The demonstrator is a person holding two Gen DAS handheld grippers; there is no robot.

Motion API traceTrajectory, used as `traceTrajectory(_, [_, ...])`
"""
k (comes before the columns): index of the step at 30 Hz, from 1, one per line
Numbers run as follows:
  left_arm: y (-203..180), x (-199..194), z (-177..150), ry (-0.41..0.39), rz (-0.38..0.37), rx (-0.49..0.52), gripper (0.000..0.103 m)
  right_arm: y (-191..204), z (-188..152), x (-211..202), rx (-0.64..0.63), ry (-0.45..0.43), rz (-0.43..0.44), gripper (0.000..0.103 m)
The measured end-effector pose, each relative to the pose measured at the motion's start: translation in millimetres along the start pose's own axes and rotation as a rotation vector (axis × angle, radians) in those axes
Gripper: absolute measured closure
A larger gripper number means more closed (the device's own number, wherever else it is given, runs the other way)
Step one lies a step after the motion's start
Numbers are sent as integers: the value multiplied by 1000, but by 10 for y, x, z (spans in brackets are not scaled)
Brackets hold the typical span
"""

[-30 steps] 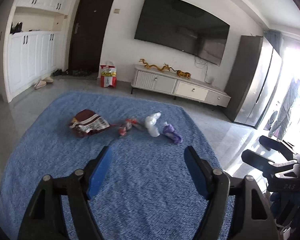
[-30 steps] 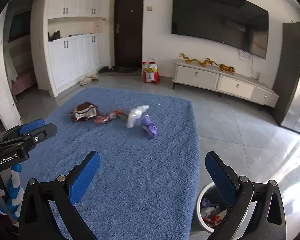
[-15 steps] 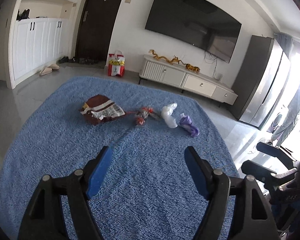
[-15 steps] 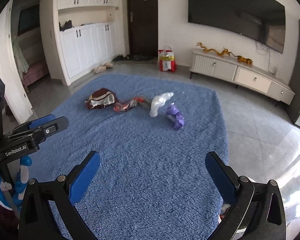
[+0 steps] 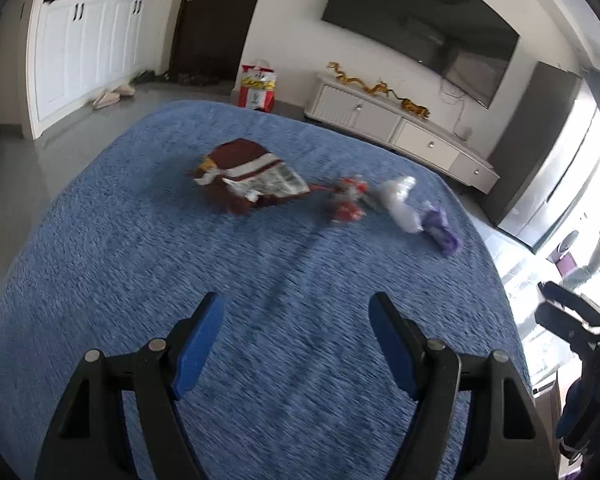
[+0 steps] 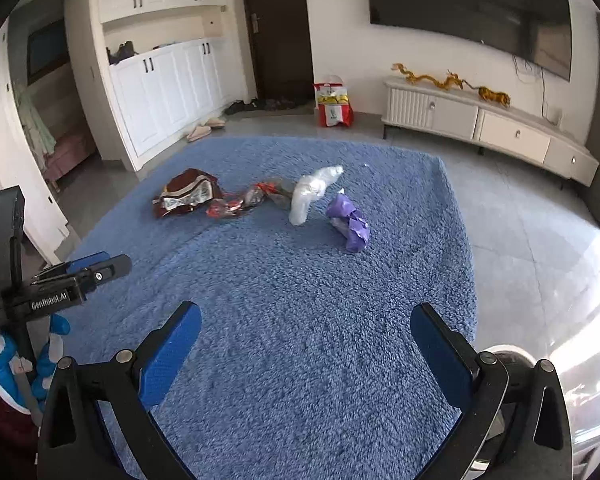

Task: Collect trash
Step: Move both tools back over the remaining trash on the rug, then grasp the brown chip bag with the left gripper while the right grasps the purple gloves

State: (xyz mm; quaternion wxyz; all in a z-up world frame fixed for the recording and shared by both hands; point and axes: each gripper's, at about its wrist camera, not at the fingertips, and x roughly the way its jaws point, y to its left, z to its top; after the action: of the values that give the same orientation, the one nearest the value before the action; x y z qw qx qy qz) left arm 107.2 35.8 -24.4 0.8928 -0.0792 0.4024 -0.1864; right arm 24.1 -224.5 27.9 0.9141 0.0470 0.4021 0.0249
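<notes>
Here, four pieces of trash lie in a loose row near the middle of a shaggy blue rug: a crumpled maroon-and-white snack bag, a twisted red-and-orange foil wrapper just beside it, a scrunched clear plastic bag, and a balled purple plastic wrapper nearest the rug's right side. All four look feather-light, soft and crackly; they should crush flat under any squeeze, and glossy film of that kind can slip out of smooth pads. The best hold is likely on a raised fold or bunched ridge rather than a flat panel, since the deep pile could let a thin sheet sink and dodge the fingers. The maroon bag is the widest, so its puffed upper edge seems the fair place to pinch.

The left gripper hangs over bare rug, its blue-padded jaws standing wide apart with nothing between them, well short of the trash. The right gripper is likewise spread wide and empty, aimed down the rug toward the purple wrapper.

Room is generous: open pile all around the row, grey tile floor beyond the rug's edges. A round white rim at the lower right of the right wrist view may be a waste bin, though the jaw hides most of it.
</notes>
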Motion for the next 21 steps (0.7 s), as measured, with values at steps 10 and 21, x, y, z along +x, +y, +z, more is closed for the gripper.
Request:
traceTrajectory(10, [321, 408, 689, -35, 51, -1, 29, -160, 286, 438, 0, -2, 41, 4])
traceTrajectory(21, [637, 1082, 1146, 26, 93, -36, 29, -428, 613, 1103, -17, 35, 74, 25])
